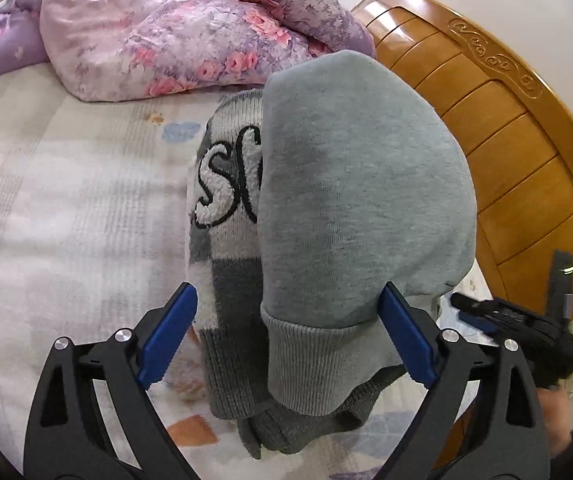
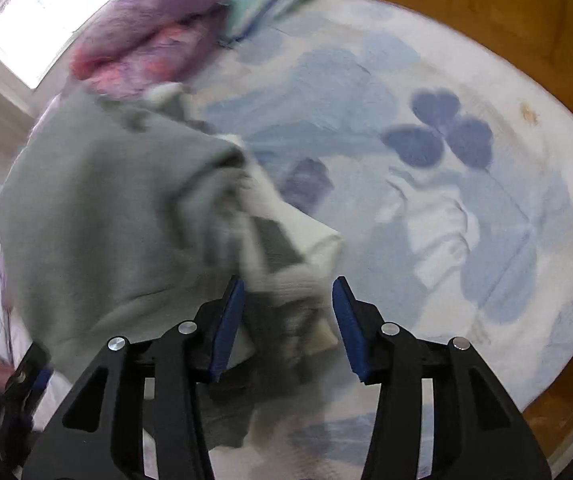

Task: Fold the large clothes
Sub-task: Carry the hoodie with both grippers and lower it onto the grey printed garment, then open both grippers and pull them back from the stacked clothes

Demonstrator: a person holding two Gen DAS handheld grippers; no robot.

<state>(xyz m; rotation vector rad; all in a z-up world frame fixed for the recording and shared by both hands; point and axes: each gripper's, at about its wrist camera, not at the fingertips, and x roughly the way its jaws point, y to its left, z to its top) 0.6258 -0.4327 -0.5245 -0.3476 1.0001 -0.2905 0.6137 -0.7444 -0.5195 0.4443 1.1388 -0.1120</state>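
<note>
Bed with pale floral-print sheet (image 1: 66, 208) carries everything. Crumpled pink-purple floral quilt (image 1: 174, 32) at the bed's far end; curved orange wooden headboard (image 1: 506, 128) along the bed's right edge. Grey fleece sweatshirt with white chenille letters and ribbed hem (image 1: 350, 184) lies bunched on the bed near the headboard, long axis running away from the left gripper (image 1: 286, 332), hem toward it. Bare sheet left of the sweatshirt. Left jaws spread wide, straddling the hem. Right gripper (image 2: 288, 328) jaws apart around the sweatshirt's edge; view blurred, contact unclear.
</note>
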